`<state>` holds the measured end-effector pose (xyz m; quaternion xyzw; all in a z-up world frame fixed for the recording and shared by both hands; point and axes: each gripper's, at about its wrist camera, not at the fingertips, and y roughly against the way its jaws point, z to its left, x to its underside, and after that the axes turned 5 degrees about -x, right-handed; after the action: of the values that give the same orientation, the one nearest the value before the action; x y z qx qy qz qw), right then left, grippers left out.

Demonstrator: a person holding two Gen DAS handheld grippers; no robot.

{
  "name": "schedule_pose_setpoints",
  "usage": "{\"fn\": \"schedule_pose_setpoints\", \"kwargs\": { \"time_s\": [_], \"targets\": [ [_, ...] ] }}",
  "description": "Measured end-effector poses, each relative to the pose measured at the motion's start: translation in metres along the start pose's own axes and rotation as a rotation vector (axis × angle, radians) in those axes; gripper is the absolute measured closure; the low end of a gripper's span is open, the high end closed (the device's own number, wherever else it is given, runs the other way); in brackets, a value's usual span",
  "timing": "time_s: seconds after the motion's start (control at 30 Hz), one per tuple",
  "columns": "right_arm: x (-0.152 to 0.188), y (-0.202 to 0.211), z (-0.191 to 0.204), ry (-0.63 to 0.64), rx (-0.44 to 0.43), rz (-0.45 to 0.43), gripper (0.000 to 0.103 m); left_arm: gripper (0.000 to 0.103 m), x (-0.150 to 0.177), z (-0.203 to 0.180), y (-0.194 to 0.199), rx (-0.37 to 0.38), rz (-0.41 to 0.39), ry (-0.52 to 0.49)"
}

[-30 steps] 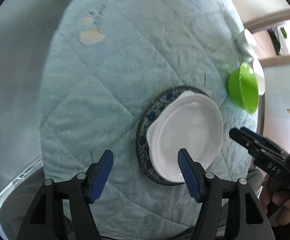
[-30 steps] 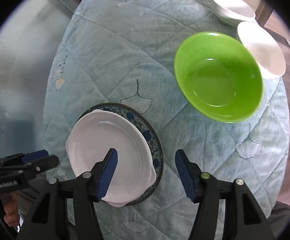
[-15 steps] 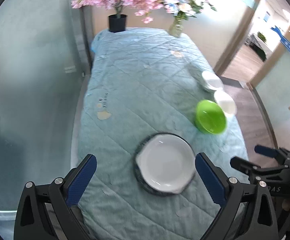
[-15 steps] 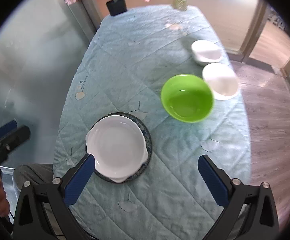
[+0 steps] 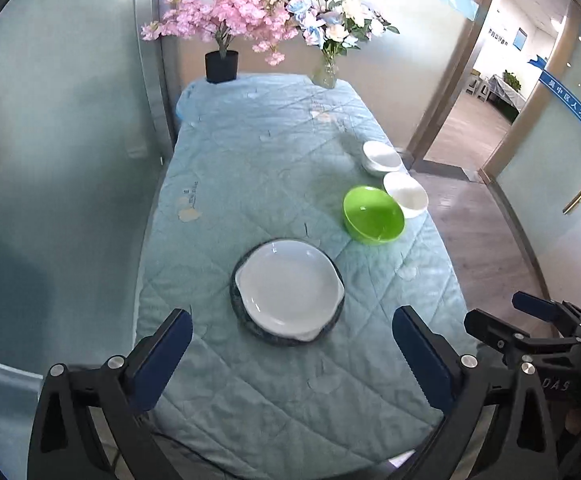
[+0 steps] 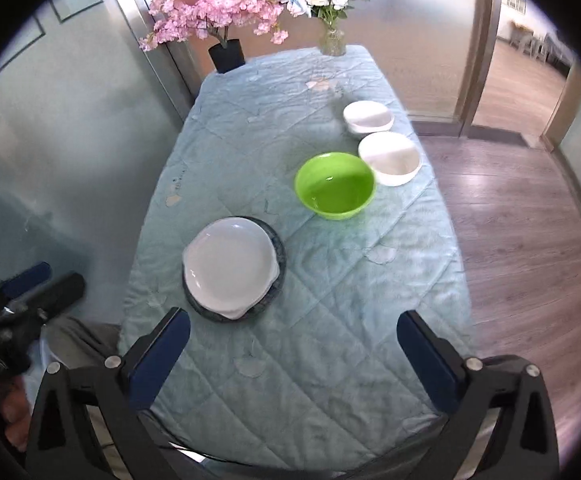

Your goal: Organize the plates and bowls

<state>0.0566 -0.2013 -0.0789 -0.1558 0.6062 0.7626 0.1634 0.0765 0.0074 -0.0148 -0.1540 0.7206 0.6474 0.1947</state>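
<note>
Left gripper (image 5: 292, 356) and right gripper (image 6: 293, 354) gape, empty.

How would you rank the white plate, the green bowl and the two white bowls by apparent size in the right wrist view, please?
1. white plate, largest, though nearest the camera.
2. green bowl.
3. nearer white bowl.
4. farther white bowl; these two look close, and distance may explain the difference.

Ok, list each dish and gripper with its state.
White plate: stacked on the dark plate.
Dark plate: flat on the cloth, underneath.
Green bowl: upright, empty.
Near white bowl: upright, beside the green one.
Far white bowl: upright.
Left gripper: open, holding nothing.
Right gripper: open, holding nothing.
</note>
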Motion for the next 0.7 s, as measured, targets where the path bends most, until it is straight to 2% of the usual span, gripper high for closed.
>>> {"fn": "schedule_pose_setpoints", "kwargs": {
  "time_s": [0.13,0.27,0.37,0.5,0.57,0.7],
  "targets": [
    [0.021,-0.002,-0.003,-0.001,-0.054,0.02,0.0,0.002,0.022,0.007,0.004,-0.025,0.009,0.016],
    [0.034,-0.012,-0.007,0.011,-0.113,0.054,0.0,0.002,0.038,0.017,-0.007,-0.01,0.066,0.04],
    [0.028,-0.033,-0.012,0.01,-0.127,0.073,0.0,0.002,0.043,0.029,-0.038,0.042,0.142,0.079],
    [0.012,-0.073,-0.013,0.037,-0.101,0.119,0.0,0.004,0.042,0.051,-0.09,0.121,0.221,0.171],
    [0.0,-0.095,-0.009,0.052,-0.119,0.14,0.001,0.011,0.038,0.064,-0.119,0.165,0.254,0.223],
    [-0.029,-0.131,0.008,0.118,-0.163,0.138,0.005,0.012,0.031,0.087,-0.163,0.212,0.299,0.327]
  ]
}}
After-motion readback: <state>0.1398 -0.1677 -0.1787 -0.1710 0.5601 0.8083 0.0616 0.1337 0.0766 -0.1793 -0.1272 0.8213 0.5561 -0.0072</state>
